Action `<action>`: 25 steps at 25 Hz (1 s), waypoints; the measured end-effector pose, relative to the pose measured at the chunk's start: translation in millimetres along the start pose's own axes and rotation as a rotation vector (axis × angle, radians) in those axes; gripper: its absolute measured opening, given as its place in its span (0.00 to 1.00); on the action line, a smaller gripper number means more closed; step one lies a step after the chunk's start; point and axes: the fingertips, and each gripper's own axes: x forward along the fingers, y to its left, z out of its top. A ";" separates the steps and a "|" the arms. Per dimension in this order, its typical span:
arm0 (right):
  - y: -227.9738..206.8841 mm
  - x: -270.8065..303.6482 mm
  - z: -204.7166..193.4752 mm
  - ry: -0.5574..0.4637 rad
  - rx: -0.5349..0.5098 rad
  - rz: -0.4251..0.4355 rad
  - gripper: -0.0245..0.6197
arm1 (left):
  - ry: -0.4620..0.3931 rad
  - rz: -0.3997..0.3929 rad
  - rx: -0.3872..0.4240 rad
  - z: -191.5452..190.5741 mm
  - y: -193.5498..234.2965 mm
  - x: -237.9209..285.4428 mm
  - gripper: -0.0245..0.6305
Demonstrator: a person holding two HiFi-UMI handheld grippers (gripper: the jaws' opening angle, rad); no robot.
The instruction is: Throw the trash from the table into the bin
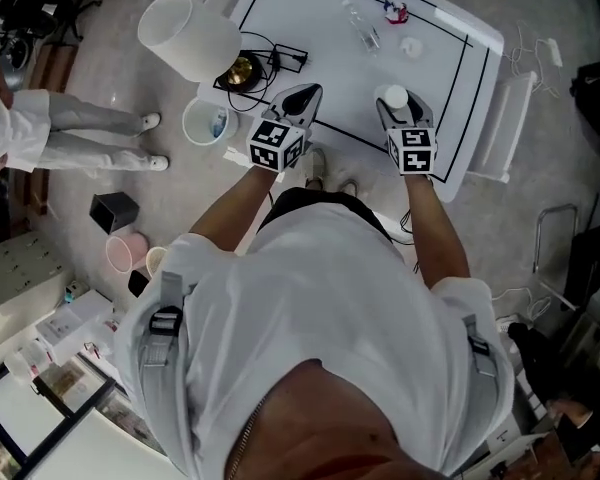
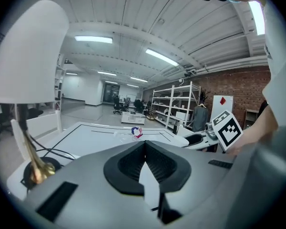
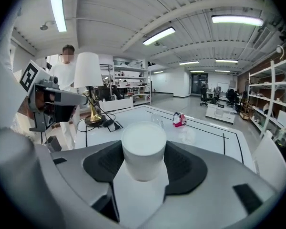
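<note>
**Head view.** Looks steeply down on a white table (image 1: 450,78) edged with a black line. At its near edge, right gripper (image 1: 394,101) with jaws spread wide yet pinching a white cylindrical cup (image 1: 392,94). Beside it, left gripper (image 1: 306,94) with jaws pressed together, empty. Farther across the table, well apart from both: a red, white and blue wrapper (image 1: 396,11), a clear plastic piece (image 1: 363,30) and a small white scrap (image 1: 411,46). On the table's left corner, a brass-footed lamp with a white shade (image 1: 185,33). On the floor just beside that corner, a round white bin (image 1: 189,128).

**Left gripper view.** Shows black pads meeting along one seam, nothing between them. Wrapper ahead on the table.

**Right gripper view.** Shows the cup upright between the pads, both flanks touching them.

**Step in hand, by judgement.** Grasp of one piece of trash. Next move calls for a lift clear of the table, a carry leftward over the bin, then release.

**Writing.** None legible; only black-and-white square markers on each gripper's cube (image 1: 276,144).
</note>
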 end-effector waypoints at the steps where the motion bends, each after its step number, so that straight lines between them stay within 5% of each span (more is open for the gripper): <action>1: 9.9 1.0 6.9 -0.013 -0.014 0.029 0.45 | -0.005 0.025 -0.004 0.4 3.6 -8.5 0.05; 12: 155.5 31.3 79.7 -0.115 -0.157 0.318 0.45 | -0.088 0.302 -0.082 -9.9 86.7 -123.2 0.05; 25: 382.7 75.8 139.6 -0.152 -0.318 0.559 0.44 | -0.163 0.521 -0.151 -36.9 216.1 -299.9 0.05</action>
